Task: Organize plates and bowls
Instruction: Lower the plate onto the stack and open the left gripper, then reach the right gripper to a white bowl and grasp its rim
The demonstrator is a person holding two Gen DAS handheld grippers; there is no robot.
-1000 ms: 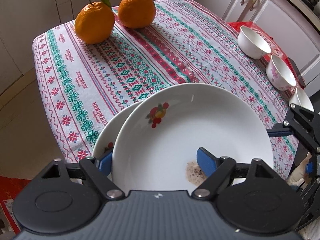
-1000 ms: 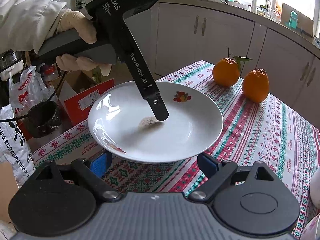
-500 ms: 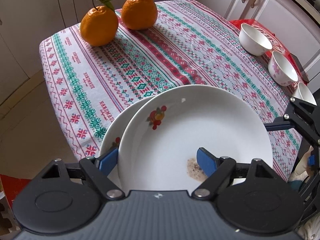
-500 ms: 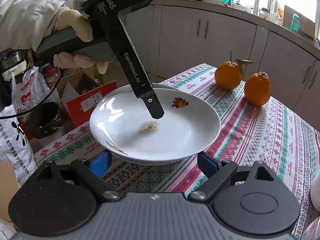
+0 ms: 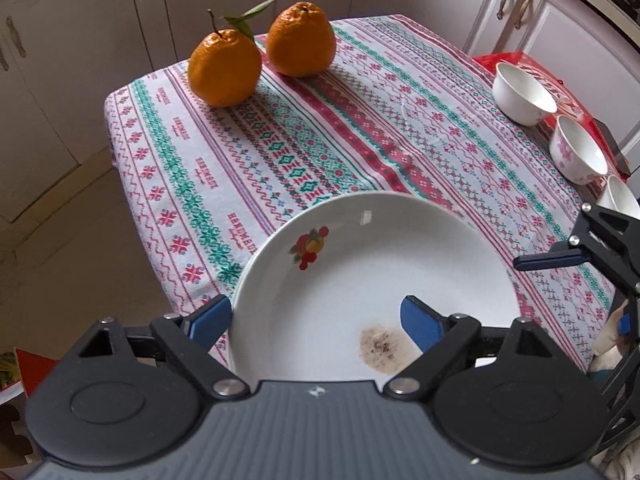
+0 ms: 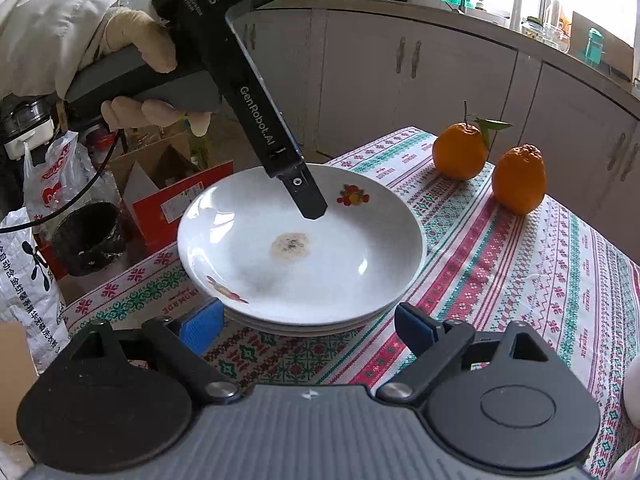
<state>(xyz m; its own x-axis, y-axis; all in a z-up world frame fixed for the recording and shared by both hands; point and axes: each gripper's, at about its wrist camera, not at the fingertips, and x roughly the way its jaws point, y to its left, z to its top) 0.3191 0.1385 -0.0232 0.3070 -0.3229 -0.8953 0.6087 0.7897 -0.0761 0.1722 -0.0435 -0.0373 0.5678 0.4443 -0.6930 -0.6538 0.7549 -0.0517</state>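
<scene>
A white plate with a fruit print and a brown stain (image 5: 360, 280) (image 6: 304, 248) lies on top of other white plates (image 6: 312, 326) in a stack near the table corner. My left gripper (image 5: 316, 316) is open, its jaws wide apart over the plate's near rim, one finger (image 6: 308, 200) hovering above the plate's inside. My right gripper (image 6: 308, 326) is open and empty, just short of the stack. Three small bowls stand at the table's right side: a white one (image 5: 522, 94), a pink-flowered one (image 5: 576, 154) and a partly hidden one (image 5: 618, 198).
Two oranges (image 5: 224, 68) (image 5: 302, 40) sit at the far corner of the patterned tablecloth (image 5: 360, 120). A red box (image 5: 532, 68) lies under the bowls. Boxes and bags (image 6: 40, 240) stand on the floor beside the table. Cabinets (image 6: 400, 72) line the wall.
The top plate came down and slid square onto the stack; the lower plate no longer shows beside it. My left gripper's jaws have let go and stand wider.
</scene>
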